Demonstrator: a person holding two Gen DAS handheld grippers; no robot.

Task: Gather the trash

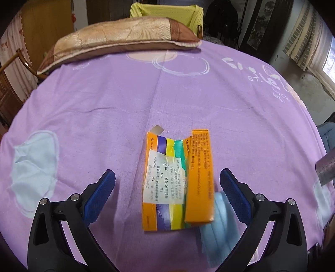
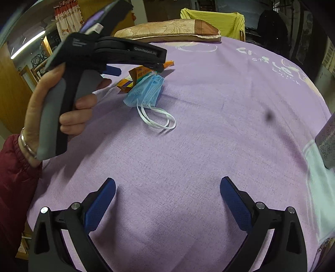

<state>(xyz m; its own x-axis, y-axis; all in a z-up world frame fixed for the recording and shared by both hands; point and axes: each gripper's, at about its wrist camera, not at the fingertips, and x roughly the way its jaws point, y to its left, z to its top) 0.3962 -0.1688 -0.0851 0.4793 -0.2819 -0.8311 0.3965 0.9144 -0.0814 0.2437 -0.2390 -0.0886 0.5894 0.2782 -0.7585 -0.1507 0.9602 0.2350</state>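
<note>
A torn orange medicine box [image 1: 178, 180] with a white label lies flat on the purple cloth, between the fingers of my open left gripper [image 1: 167, 177]. A crumpled blue face mask [image 1: 217, 226] lies against the box's near right corner. In the right wrist view the box [image 2: 136, 77] and the mask [image 2: 146, 92], with its white ear loops, lie at upper left under the left gripper's body [image 2: 108, 52], held by a hand. My right gripper [image 2: 167, 186] is open and empty over bare cloth, well short of the mask.
A brown and beige pillow [image 1: 117, 39] lies at the far edge of the round table [image 1: 83, 108]. A yellow-draped chair [image 1: 167, 12] stands behind it. A grey patterned container [image 2: 326, 142] stands at the right edge.
</note>
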